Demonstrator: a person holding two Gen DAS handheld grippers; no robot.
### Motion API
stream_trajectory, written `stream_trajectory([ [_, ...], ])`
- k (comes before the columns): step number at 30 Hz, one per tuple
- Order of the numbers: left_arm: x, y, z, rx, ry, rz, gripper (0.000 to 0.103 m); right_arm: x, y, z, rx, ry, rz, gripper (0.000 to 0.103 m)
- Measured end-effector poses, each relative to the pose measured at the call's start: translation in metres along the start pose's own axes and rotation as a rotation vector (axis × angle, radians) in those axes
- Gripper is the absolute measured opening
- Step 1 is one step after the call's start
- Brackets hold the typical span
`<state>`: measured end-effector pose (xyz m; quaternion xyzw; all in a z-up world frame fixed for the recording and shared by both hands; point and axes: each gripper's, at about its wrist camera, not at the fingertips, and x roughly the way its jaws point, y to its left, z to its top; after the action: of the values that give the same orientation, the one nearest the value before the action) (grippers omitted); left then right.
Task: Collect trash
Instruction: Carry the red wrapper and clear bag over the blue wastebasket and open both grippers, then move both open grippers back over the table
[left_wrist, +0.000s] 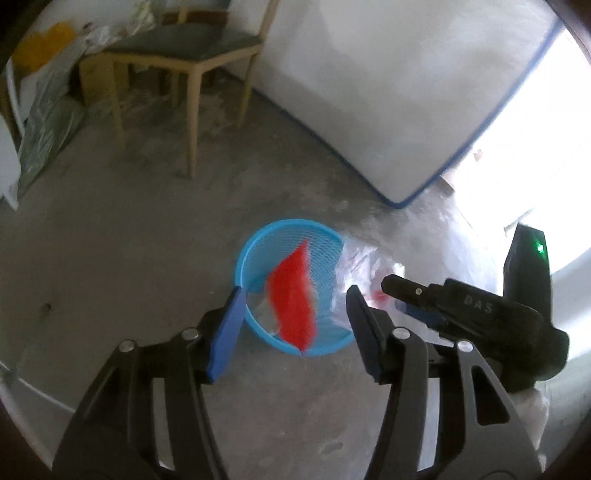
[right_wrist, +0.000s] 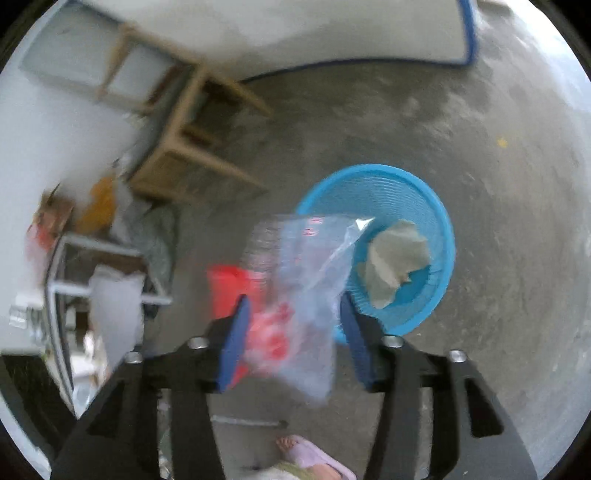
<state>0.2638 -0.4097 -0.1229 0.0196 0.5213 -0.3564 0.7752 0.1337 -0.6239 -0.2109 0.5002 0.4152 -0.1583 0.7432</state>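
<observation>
The blue mesh basket (left_wrist: 291, 288) sits on the bare concrete floor (left_wrist: 129, 258), and a red wrapper (left_wrist: 293, 299) hangs in the air right over its mouth, clear of both blue pads of the left gripper (left_wrist: 295, 325), whose jaws stand about half apart with nothing in them. From the right wrist, a crumpled grey paper (right_wrist: 397, 262) already lies inside the basket (right_wrist: 424, 192). A clear plastic bag with red print (right_wrist: 299, 295) floats between the right gripper's (right_wrist: 293, 332) spread pads, blurred, overlapping the basket's near rim; neither pad presses on it. Outward now: a wooden chair (left_wrist: 184, 74) well behind the basket, a white mattress with blue piping (left_wrist: 388, 92) leaning beside it, sacks and clutter (left_wrist: 48, 122) along the wall. A sandalled foot (right_wrist: 310, 454) shows at the bottom edge.
</observation>
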Motion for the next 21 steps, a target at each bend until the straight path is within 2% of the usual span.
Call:
stream_trajectory([
  [3,0.006,0.016,-0.008,-0.103,0.026,-0.047,0.055,0.023,-0.028,0.004,0.052,0.017,-0.051,0.051],
  [5,-0.002,0.026,-0.012,-0.119,0.014,-0.051,0.057,0.029,-0.042,0.0,0.053,0.02,-0.061,0.051],
  [12,-0.048,0.036,-0.007,-0.036,-0.099,-0.049,0.059,0.022,-0.06,-0.014,0.044,-0.01,-0.04,0.051],
  [16,-0.098,0.042,-0.019,-0.004,-0.186,-0.051,0.06,0.009,-0.057,-0.014,0.037,-0.034,0.002,0.051],
  [21,-0.167,0.052,-0.046,0.02,-0.294,-0.02,0.062,-0.018,-0.032,-0.027,-0.064,-0.058,0.031,0.054],
])
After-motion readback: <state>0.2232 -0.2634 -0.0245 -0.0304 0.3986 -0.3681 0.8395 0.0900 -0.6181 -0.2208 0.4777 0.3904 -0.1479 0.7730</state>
